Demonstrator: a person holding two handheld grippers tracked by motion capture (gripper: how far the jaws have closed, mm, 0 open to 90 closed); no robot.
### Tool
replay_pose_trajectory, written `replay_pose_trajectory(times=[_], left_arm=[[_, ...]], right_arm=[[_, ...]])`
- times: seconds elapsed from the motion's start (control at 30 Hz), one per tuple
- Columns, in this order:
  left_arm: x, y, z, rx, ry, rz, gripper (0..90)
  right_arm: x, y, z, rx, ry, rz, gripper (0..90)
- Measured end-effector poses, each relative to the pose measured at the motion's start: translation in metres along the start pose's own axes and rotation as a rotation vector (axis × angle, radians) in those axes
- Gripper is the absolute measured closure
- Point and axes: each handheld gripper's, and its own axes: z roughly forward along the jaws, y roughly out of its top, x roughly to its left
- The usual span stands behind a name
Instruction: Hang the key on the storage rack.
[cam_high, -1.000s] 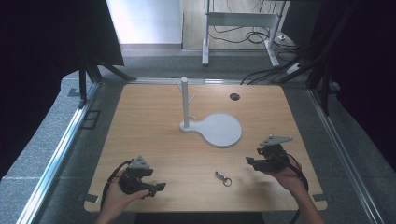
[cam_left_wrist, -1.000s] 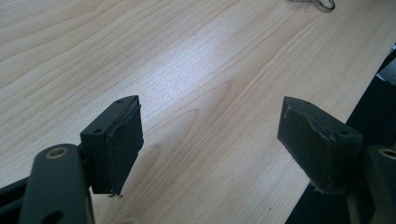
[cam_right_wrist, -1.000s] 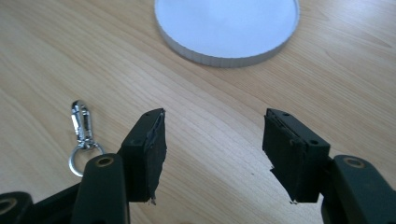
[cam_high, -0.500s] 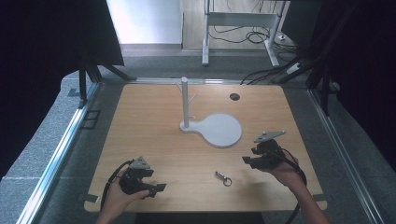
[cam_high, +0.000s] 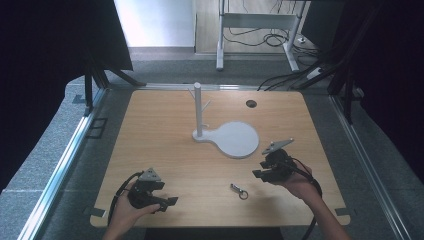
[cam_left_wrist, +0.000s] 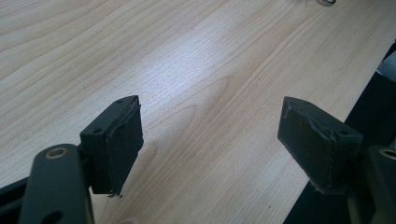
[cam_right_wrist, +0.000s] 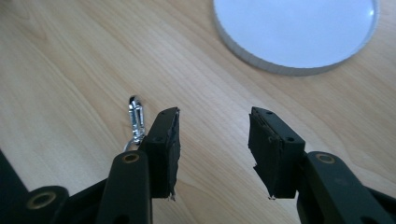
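Meanwhile, one metal key clip (cam_high: 239, 190) flat on the desk (cam_high: 165, 145) near its front edge, just beside the right tongs (cam_high: 257, 174), outside their half-spread, closing, empty jaws. Left tongs (cam_high: 171, 202) at the front-left corner, released wide. One white stand (cam_high: 227, 135) mid-desk.

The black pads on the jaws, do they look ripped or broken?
A bit, yes. In the left gripper view, the black pad on one jaw looks wrinkled, with a frayed lower edge. In the right gripper view, another black pad has a chipped, ragged corner. The small silver metal key clip and light wooden table look fine.
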Motion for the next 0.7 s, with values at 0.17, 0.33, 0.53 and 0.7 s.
replay_pose_trajectory(times=[0.17,0.33,0.53,0.7], left_arm=[[0.001,0.000,-0.001,-0.001,0.002,-0.001,22.6],[0.001,0.000,-0.003,-0.007,-0.001,0.002,22.6],[0.002,0.000,-0.002,-0.007,-0.005,0.000,22.6],[0.001,0.000,-0.003,-0.008,-0.008,0.004,22.6]], right_arm=[[0.004,0.003,0.009,0.030,0.019,-0.013,54.2],[0.007,0.004,0.014,0.042,0.027,-0.016,54.8],[0.018,0.009,0.019,0.075,0.050,-0.035,56.2],[0.024,0.011,0.025,0.097,0.066,-0.051,57.4]])
